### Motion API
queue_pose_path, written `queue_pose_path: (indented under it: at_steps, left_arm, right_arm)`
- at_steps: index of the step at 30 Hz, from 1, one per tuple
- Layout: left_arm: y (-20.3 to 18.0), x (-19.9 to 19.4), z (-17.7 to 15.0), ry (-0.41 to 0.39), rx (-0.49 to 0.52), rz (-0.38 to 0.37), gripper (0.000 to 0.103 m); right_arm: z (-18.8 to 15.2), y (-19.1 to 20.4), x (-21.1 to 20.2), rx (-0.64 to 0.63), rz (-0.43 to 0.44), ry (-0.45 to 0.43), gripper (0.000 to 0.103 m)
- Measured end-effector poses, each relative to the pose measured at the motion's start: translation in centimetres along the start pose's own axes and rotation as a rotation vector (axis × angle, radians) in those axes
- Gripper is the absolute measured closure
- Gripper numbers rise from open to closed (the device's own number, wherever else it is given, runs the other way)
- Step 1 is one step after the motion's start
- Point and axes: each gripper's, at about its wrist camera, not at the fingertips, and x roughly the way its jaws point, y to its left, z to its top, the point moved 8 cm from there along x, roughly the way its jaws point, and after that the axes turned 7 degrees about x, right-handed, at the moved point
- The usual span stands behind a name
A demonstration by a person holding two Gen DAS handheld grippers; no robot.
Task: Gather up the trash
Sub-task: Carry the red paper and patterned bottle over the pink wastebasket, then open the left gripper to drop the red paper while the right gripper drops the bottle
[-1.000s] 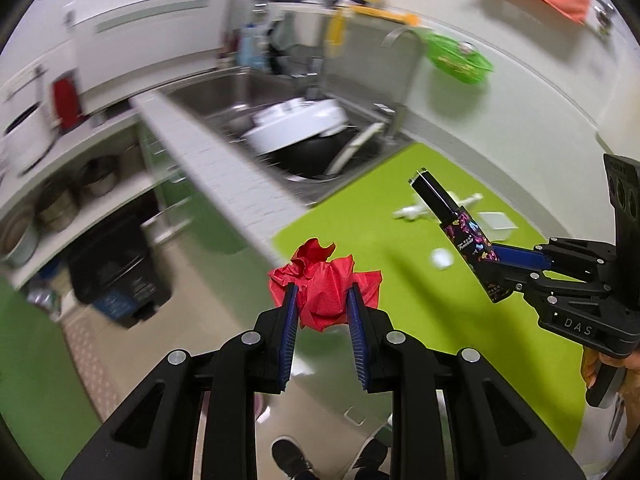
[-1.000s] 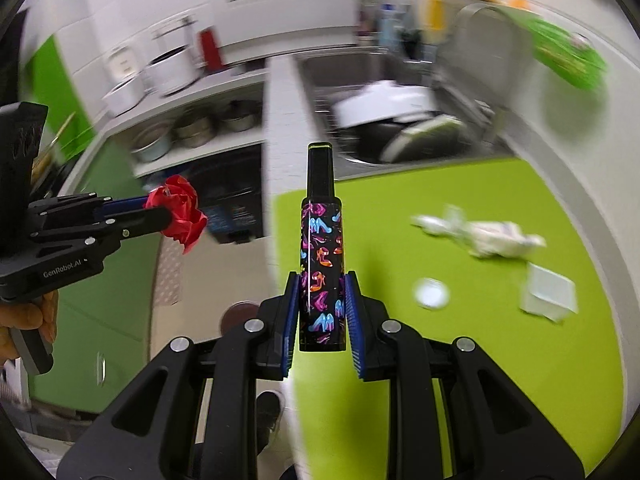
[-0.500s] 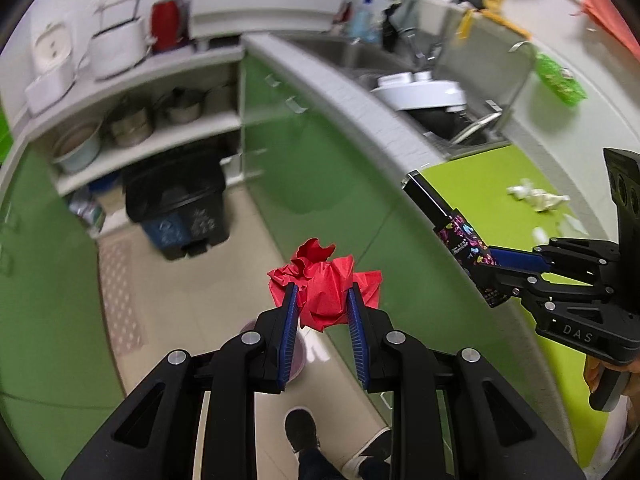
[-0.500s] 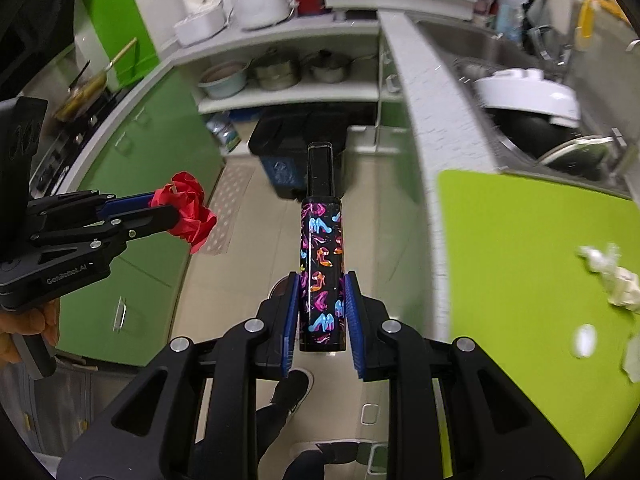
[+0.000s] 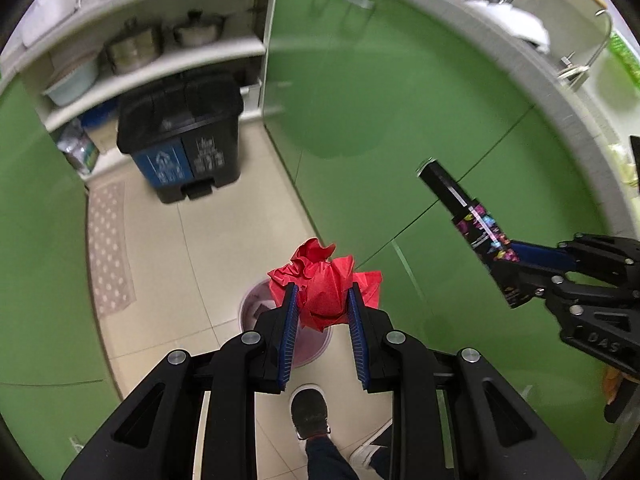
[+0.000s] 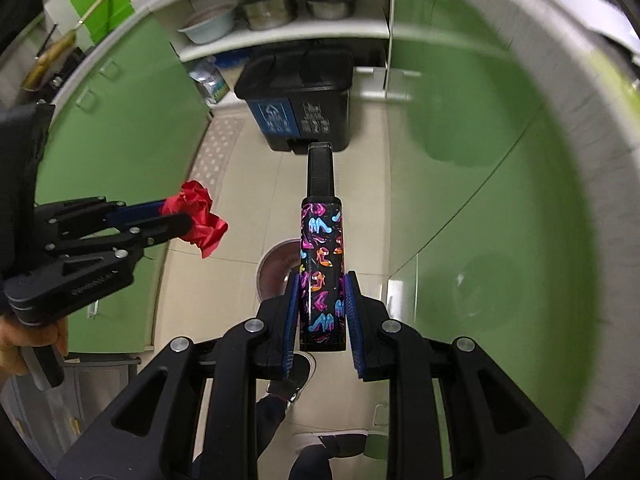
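Trash carry, both grippers loaded, above small round bin [image 5: 256, 308].
L gripper [image 5: 322, 306] clamps red paper wad [image 5: 324, 284], R gripper [image 6: 322, 300] clamps patterned tube [image 6: 321, 256]; next: centre over bin, release.

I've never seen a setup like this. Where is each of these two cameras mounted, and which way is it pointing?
Left wrist view: sits on the left gripper, looking steeply down its fingers at the crumpled red paper it clamps, the floor and a small round bin; a shoe shows.
Right wrist view: sits on the right gripper, looking down past the patterned black box it clamps; a hand and shoes show.
Shared: each sees the other gripper, the black two-part trash bin and green cabinets.
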Motion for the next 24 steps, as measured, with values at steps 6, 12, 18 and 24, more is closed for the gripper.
queue_pose_path:
  at_steps: [6,12,18,24]
  left_arm:
    - [1.9,6.3,-2.0,0.043,-0.028,-0.022,0.079]
    - [2.9,9.0,-2.6,0.055,-0.031,-0.019,0.045]
    - [3.9,9.6,-2.5,0.043,-0.07,-0.011,0.008]
    - [4.6,9.1,-2.8,0.041,-0.082,0.003,0.008]
  right_arm:
    - [-0.9,-1.5,4.3,0.038,-0.01,0.028,0.081]
    - [-1.6,-1.9,6.7,0.046,-0.014,0.045,0.081]
    - [-1.8,-1.8,7.5,0.042,-0.012,0.054,0.081]
    - [-1.7,-1.1,8.0,0.027,-0.007,0.059,0.081]
